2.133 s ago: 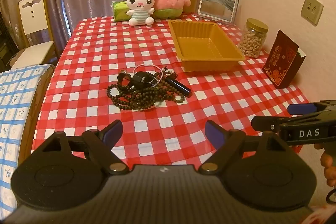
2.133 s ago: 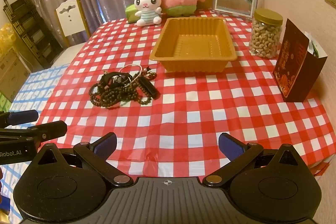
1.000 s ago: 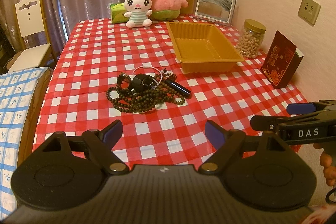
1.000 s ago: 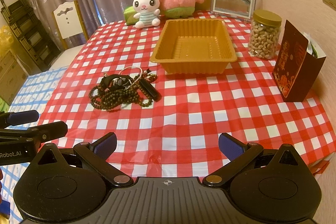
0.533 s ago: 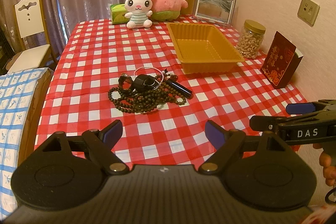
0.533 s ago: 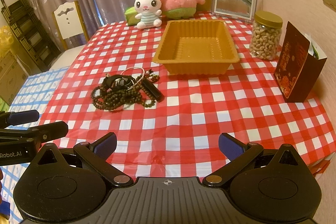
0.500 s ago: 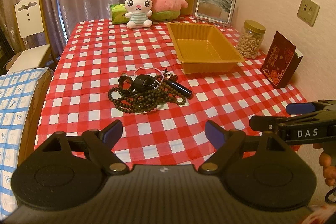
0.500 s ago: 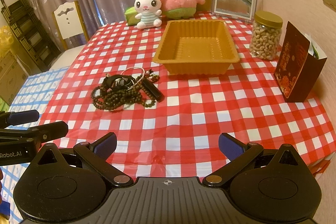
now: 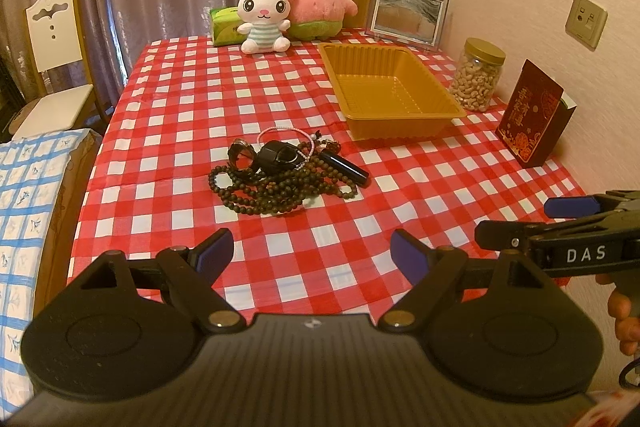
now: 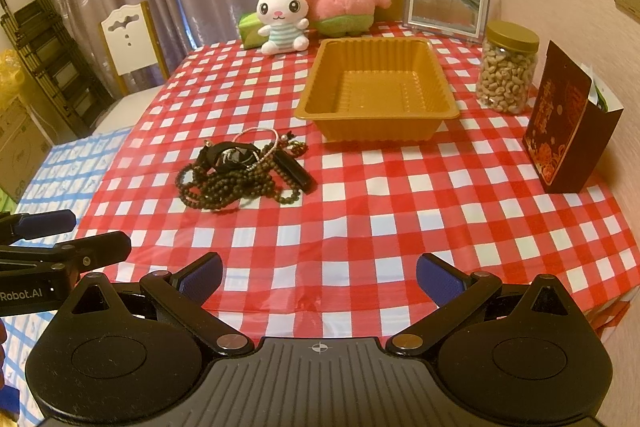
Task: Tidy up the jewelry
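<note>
Only right wrist view shows folded rack.

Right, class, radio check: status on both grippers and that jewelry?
Left gripper open, empty. Right gripper open, empty. Jewelry pile untouched on tablecloth, short of empty gold tray. Path clear.

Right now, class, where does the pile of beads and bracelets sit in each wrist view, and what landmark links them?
Left wrist view: the jewelry pile lies just left of centre, near-left of the tray.
Right wrist view: the pile lies left of centre, again near-left of the tray.
Shared landmark: the empty tray.
</note>
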Tool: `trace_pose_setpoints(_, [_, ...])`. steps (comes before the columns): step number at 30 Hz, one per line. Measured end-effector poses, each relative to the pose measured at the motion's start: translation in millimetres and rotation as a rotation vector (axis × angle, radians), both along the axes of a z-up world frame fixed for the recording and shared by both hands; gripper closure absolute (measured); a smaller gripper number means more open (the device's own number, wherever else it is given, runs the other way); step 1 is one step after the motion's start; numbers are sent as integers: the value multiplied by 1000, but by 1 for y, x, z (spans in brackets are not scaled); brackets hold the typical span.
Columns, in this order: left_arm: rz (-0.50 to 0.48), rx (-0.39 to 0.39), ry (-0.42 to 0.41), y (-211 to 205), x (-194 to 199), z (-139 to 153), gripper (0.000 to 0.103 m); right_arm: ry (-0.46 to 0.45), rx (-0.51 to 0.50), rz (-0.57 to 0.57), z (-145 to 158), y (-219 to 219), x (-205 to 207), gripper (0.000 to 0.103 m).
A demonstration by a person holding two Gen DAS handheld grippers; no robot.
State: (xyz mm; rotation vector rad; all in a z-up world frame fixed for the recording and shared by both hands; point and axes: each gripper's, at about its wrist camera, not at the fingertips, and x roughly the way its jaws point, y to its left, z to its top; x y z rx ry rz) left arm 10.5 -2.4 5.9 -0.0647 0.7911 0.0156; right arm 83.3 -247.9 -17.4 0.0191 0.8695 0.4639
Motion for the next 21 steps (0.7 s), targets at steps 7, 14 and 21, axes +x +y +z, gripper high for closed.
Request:
trace_pose_setpoints(7, [-3, -1, 1, -4, 1, 3, 19, 0, 0, -2, 0, 1, -1, 0])
trace_pose_setpoints(14, [-8, -5, 2, -7, 0, -2, 19, 0, 4, -12, -1, 2, -2, 0])
trace_pose_setpoints(21, [-4, 11, 0, -5, 3, -12, 19, -38, 67, -108, -9, -15, 2, 0])
